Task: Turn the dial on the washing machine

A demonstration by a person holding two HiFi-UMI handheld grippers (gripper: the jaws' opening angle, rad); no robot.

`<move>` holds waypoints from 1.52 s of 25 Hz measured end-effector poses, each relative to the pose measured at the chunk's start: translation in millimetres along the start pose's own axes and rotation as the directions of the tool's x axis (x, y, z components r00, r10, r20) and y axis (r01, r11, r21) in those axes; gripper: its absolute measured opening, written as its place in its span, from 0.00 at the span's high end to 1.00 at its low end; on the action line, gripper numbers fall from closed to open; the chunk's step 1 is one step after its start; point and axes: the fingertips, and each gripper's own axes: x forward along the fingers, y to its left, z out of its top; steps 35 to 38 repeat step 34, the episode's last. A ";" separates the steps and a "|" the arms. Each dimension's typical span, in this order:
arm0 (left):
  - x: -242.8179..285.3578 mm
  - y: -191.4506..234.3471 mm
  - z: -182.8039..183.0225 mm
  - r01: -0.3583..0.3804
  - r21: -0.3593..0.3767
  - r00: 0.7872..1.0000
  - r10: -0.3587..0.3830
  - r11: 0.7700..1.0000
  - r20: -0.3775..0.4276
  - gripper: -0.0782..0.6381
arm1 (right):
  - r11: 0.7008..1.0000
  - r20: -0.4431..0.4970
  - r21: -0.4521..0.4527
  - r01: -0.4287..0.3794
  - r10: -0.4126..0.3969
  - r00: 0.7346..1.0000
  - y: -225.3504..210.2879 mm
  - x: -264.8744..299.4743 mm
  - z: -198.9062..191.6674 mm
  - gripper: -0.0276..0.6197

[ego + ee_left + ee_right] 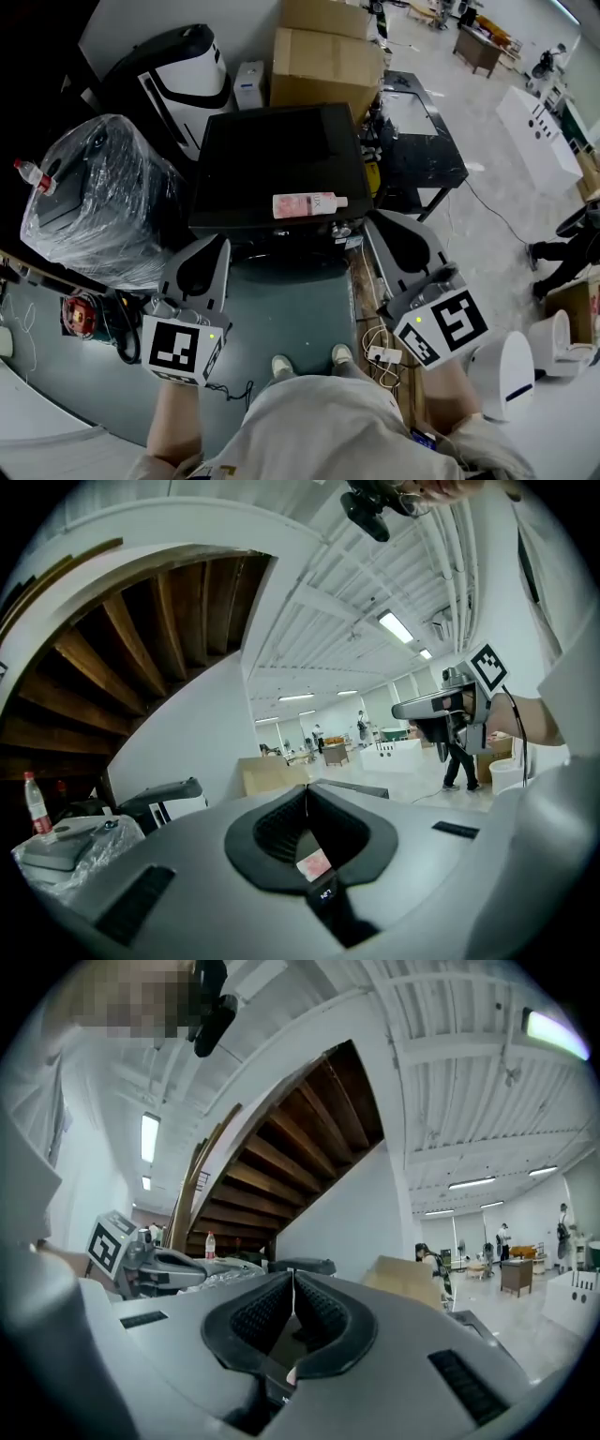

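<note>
The black washing machine (272, 159) stands in front of me, seen from above, with a pink bottle (309, 203) lying near the front of its lid. A small silvery dial (341, 230) shows at the machine's front edge, just below the bottle's cap. My left gripper (223, 242) hovers before the machine's left front corner, its tips (307, 787) closed together with nothing between them. To the right of the dial and apart from it, my right gripper (369, 219) is also shut and empty, its pads (293, 1273) meeting.
A plastic-wrapped bundle (94, 197) sits left of the machine, with a white and black appliance (183, 75) behind it. Cardboard boxes (323, 56) stand at the back and a black table (417, 150) at the right. A power strip (380, 354) lies by my feet.
</note>
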 end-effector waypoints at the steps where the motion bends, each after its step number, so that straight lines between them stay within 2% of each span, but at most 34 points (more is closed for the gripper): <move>1: -2.3 0.7 5.3 0.000 0.003 1.000 0.000 1.000 0.010 0.86 | 1.000 0.015 0.000 -0.003 0.003 1.000 4.0 -2.0 6.6 0.91; 5: -8.7 -1.6 24.6 0.000 0.019 0.999 -0.001 1.000 0.048 0.86 | 1.000 0.052 -0.006 -0.016 0.016 0.999 17.0 -11.4 20.6 0.91; 9: -9.3 -11.3 41.4 -0.005 -0.029 0.997 0.007 1.000 0.076 0.86 | 1.000 0.078 -0.026 -0.016 0.018 0.997 20.5 -21.1 30.7 0.91; 13: -10.3 -17.9 40.3 0.008 -0.041 0.997 -0.005 0.999 0.075 0.86 | 0.999 0.079 -0.050 -0.003 0.007 0.997 16.7 -25.9 34.6 0.91; 22: -8.1 -19.6 41.7 0.000 -0.039 0.997 0.003 0.999 0.072 0.86 | 0.999 0.053 0.014 0.031 -0.032 0.998 -5.4 -31.9 21.6 0.91; 38: -14.2 -23.7 43.6 0.007 -0.043 0.997 -0.003 0.999 0.075 0.86 | 1.000 0.059 0.003 -0.016 0.016 0.998 10.5 -27.3 21.2 0.91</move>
